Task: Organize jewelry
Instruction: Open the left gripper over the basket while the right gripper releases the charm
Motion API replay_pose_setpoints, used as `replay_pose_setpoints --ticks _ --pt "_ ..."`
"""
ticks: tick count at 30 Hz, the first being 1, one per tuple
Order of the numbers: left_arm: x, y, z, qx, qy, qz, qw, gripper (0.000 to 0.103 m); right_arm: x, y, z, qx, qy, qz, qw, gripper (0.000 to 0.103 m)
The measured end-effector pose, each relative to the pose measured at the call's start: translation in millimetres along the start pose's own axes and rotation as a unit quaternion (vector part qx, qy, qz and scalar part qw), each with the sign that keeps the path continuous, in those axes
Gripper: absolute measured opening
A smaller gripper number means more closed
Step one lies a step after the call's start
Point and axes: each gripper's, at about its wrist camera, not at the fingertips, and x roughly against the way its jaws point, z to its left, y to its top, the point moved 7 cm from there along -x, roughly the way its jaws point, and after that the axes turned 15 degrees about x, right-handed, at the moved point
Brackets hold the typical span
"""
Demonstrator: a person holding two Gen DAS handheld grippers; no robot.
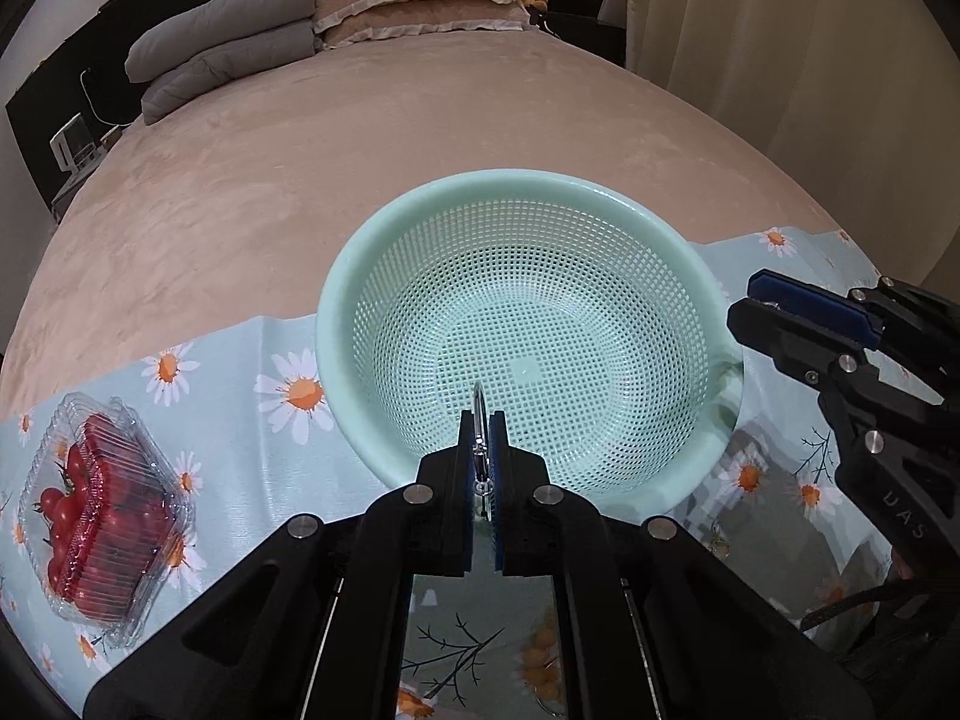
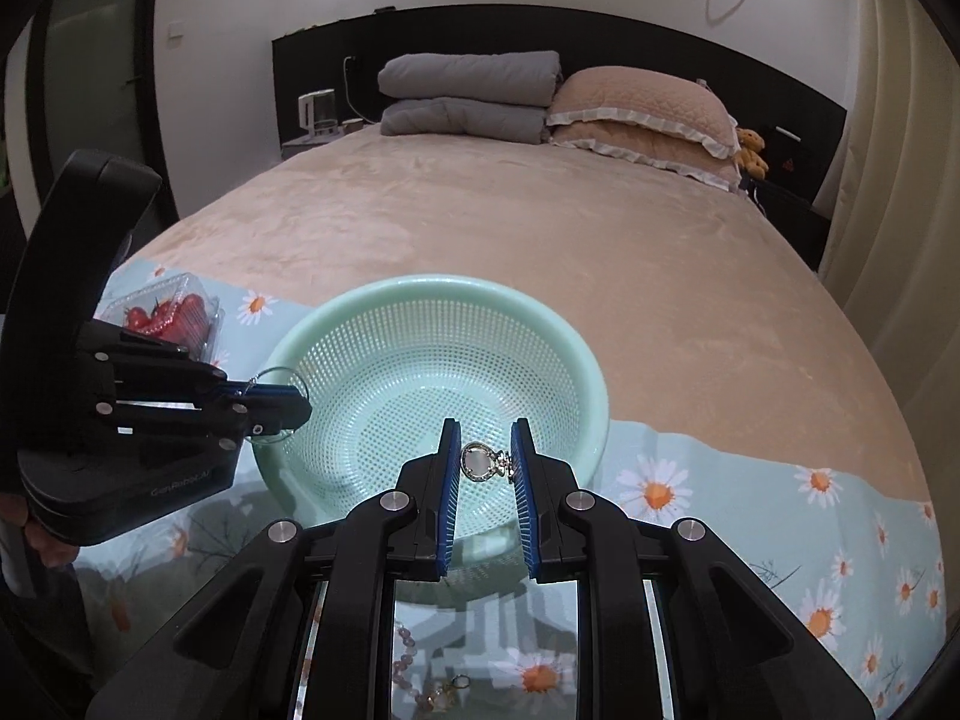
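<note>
- Left gripper (image 1: 480,420): jaws standing nearly together, pinching a thin silver hoop (image 1: 479,420) edge-on between the blue pads; in the right wrist view the same hoop (image 2: 277,373) is showing as a wire ring sticking out above and below the fingertips.
- Right gripper (image 2: 485,427): jaws standing narrow, clamping a small silver ring-shaped trinket with a pale oval face (image 2: 480,459) between the two blue pads; the piece is spanning the gap and touching both pads.
- Both grippers are hanging over a mint-green mesh colander (image 1: 336,300). In the left wrist view the left fingertips are sitting over its 6 o'clock rim, while the right gripper (image 1: 757,294) is coming in at 3 o'clock, just beside the rim.
- In the right wrist view the colander (image 2: 591,372) is occupying the centre; the left gripper (image 2: 300,402) is reaching in from 9 o'clock, its tips over the near-left rim.
- Colander is resting on a pale blue daisy-print cloth (image 1: 240,372) spread over the near end of a bed with a beige cover (image 1: 360,138).
- A clear clamshell box of red cherry tomatoes (image 1: 102,516) is lying on the cloth at 8 o'clock in the left wrist view, well apart from the colander.
- Beaded pieces (image 2: 414,666) are lying below the right gripper at 6 o'clock; detail too small to tell.
- Folded grey quilts (image 2: 468,96) and pink pillows (image 2: 648,108) are stacked at 12 o'clock, at the head of the bed.
</note>
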Motion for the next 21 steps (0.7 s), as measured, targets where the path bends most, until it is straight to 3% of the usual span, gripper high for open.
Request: replay_pose_setpoints --ticks 7,9,10,11,13,14,15,17,21 --pt "-3 0 0 0.005 0.001 0.002 1.0000 0.005 -9 -5 4 -0.004 0.007 0.008 1.000 0.017" --pt "0 3 2 0.007 0.002 -0.004 1.0000 0.005 -10 -5 3 -0.009 0.006 0.008 1.000 0.032" --pt "3 6 3 0.009 0.002 -0.014 0.9999 0.005 -9 -4 1 -0.011 0.001 0.008 1.000 0.062" --pt "9 8 5 0.011 0.000 -0.026 0.9996 0.010 -8 -4 0 -0.011 -0.006 0.006 1.000 0.082" --pt "22 15 8 0.015 -0.004 -0.047 0.9988 0.030 -2 -2 -3 -0.008 -0.017 -0.004 1.000 0.083" --pt "28 18 10 0.019 -0.002 -0.057 0.9982 0.050 -1 -2 -5 -0.010 -0.022 -0.004 1.000 0.085" --pt "33 20 11 0.021 -0.002 -0.067 0.9976 0.063 1 -1 -8 -0.013 -0.030 -0.003 0.999 0.085" --pt "43 23 14 0.025 -0.006 -0.077 0.9967 0.072 4 -2 -14 -0.018 -0.039 -0.001 0.999 0.085" --pt "51 22 21 0.028 -0.001 -0.080 0.9964 0.073 11 -5 -20 -0.027 -0.046 -0.001 0.999 0.086"
